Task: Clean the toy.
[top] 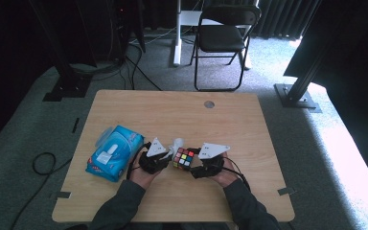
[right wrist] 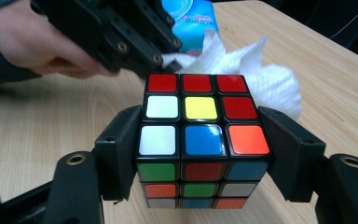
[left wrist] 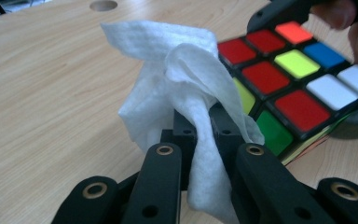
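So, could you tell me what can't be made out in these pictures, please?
- Cube far side: hidden by its own body, right gripper view.
- Tissue lower end: hidden between the left gripper jaws and cut off, left gripper view.
- Tissue pack print: too small, high view.
- Right gripper rear: cut off at the bottom edge.

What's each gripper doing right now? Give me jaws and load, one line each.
Left gripper: jaws shut on the white tissue, held against the puzzle cube.
Right gripper: jaws shut on the puzzle cube's two sides.
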The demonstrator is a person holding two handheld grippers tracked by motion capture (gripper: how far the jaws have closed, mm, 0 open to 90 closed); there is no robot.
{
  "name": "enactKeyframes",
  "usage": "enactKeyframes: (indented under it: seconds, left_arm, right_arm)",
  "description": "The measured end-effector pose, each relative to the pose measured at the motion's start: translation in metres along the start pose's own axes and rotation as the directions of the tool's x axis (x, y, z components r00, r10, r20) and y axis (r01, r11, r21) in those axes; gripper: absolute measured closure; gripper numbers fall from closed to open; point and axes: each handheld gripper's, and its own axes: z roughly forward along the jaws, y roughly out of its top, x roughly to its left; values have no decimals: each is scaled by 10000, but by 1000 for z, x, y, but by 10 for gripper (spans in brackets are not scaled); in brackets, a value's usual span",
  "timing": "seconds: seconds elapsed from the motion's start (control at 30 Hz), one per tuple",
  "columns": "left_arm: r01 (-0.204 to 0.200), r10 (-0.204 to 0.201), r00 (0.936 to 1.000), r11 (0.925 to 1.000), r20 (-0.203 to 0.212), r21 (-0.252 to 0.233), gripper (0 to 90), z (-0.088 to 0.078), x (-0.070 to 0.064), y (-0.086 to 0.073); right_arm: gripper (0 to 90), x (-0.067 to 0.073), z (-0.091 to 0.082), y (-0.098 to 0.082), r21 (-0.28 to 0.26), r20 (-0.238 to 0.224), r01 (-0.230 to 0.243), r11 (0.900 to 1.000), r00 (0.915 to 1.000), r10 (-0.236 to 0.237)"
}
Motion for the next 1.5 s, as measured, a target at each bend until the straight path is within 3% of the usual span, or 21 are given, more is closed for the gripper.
enactKeyframes:
  seconds: [0.57,1.5]
  left_arm:
    - [-121,121,9999,9992,-6,377,837,5,-2,-2]
    - [-212,212,9998,9993,-24,-312,836,-10,-6,9]
  right_arm:
    - [342,-2,-6,3,-286,65,-126,9995,9999,127]
    - [342,-8,0,-7,190,261,-387,9991,9989,382]
